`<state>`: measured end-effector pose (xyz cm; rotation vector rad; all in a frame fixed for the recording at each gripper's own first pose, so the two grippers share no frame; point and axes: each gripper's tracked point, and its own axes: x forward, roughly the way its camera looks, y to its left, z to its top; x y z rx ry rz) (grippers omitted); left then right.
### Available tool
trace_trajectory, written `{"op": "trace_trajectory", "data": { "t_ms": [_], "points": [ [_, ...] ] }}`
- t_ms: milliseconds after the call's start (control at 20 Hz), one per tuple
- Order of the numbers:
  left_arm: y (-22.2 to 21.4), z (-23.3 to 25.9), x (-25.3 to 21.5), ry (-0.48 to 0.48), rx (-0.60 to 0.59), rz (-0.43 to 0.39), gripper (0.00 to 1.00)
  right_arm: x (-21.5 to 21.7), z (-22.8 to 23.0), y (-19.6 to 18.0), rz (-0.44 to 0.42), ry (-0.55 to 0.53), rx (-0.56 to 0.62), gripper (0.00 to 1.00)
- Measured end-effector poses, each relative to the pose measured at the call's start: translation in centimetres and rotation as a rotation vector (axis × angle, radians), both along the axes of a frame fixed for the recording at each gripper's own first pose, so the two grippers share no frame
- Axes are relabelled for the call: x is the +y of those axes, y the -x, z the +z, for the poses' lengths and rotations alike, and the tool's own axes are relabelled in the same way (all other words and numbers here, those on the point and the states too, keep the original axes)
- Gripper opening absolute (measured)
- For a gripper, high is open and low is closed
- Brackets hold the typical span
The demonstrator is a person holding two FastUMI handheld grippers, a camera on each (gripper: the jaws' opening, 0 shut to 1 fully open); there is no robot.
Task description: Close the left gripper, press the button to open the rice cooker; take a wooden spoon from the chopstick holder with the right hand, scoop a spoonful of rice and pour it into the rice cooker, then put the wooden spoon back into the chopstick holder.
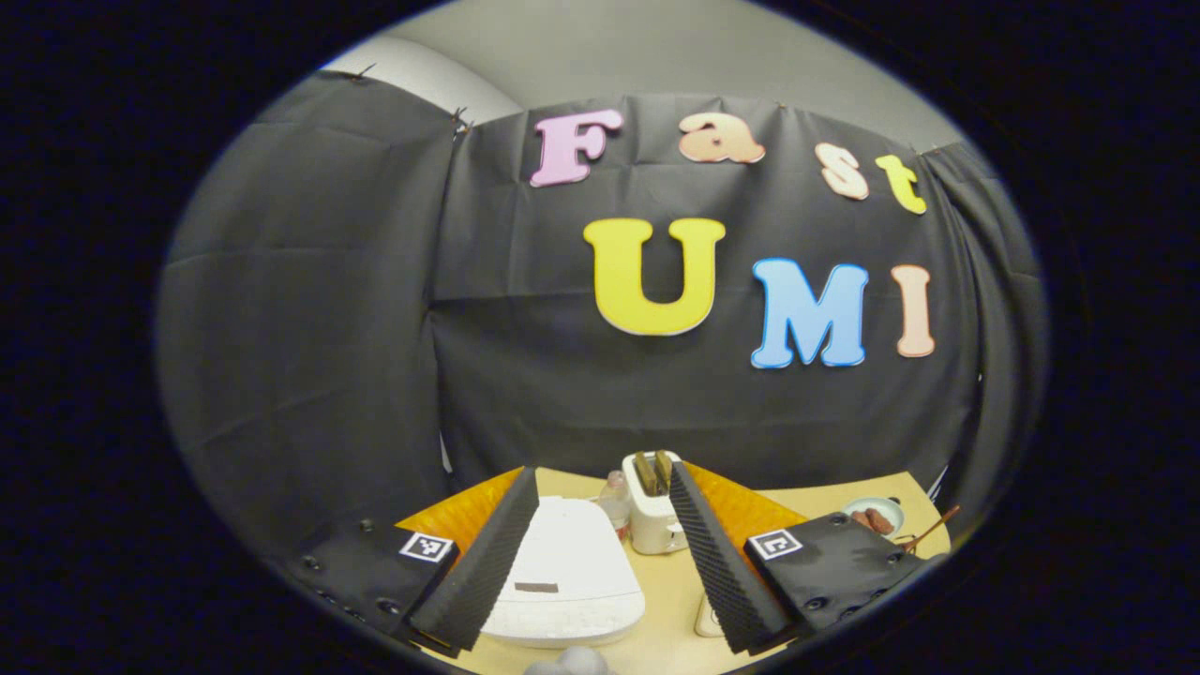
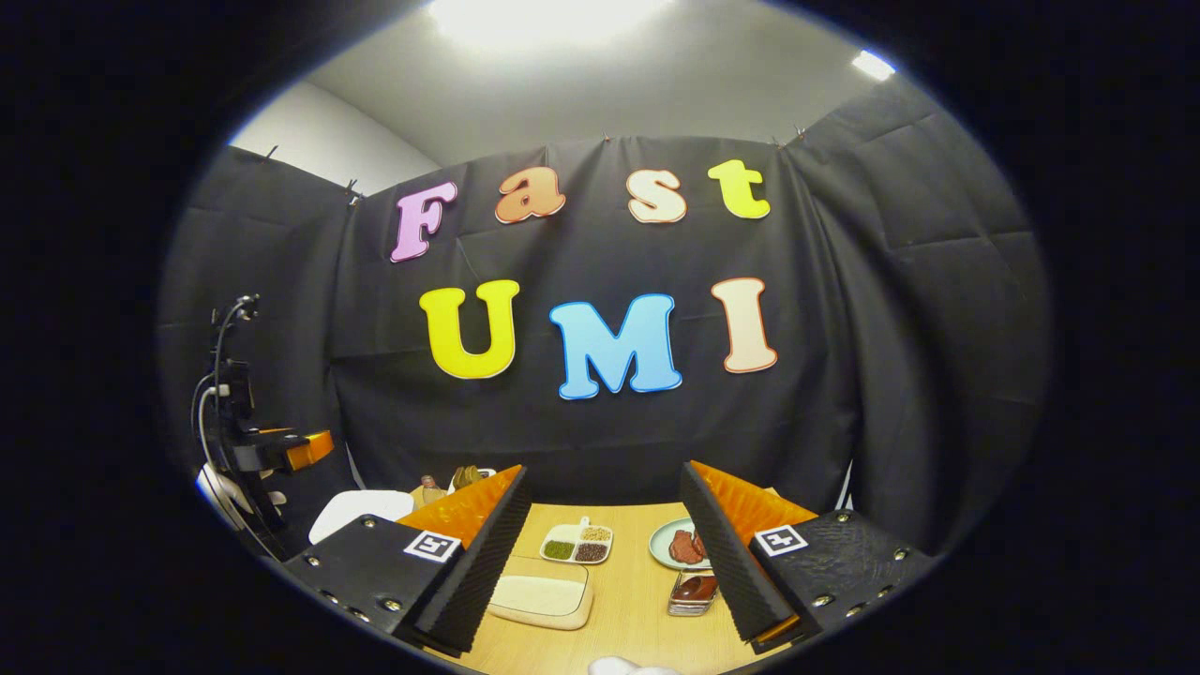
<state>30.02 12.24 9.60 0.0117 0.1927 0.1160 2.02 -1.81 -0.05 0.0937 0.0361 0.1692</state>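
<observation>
In the left gripper view the white rice cooker [image 1: 567, 572] sits low with its lid down, between the spread fingers of my left gripper [image 1: 602, 473], which is open and holds nothing. Just behind it stands a white chopstick holder [image 1: 653, 511] with wooden handles sticking up. My right gripper [image 2: 605, 473] is open and holds nothing above the wooden table [image 2: 637, 619]. Below it lies a shallow rectangular dish of white rice [image 2: 542, 597]. At the far left of the right gripper view are the rice cooker [image 2: 361, 511], the chopstick holder [image 2: 466, 476] and the left gripper [image 2: 300, 448].
A divided dish of grains [image 2: 578, 544], a plate of meat [image 2: 680, 546] and a small stacked dish [image 2: 694, 591] lie ahead of my right gripper. A small bottle [image 1: 614, 497] stands beside the holder. The black cloth wall closes off the back.
</observation>
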Motion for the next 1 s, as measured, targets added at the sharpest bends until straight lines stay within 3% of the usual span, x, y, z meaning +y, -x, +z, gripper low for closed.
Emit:
{"op": "trace_trajectory", "data": {
  "t_ms": [250,450,1000],
  "points": [
    [6.6,5.0,-2.1,0.006,-0.095,-0.037,0.99,-0.7,1.3,0.4,-0.037,0.011,-0.036,0.98],
    [9.1,6.1,-3.3,-0.026,-0.137,-0.061,0.99,-1.1,1.4,0.7,-0.061,0.004,-0.032,0.98],
    [10.3,7.6,-4.2,0.008,-0.151,-0.097,0.98,-1.4,1.5,1.0,-0.087,0.010,-0.029,0.98]
  ]
}}
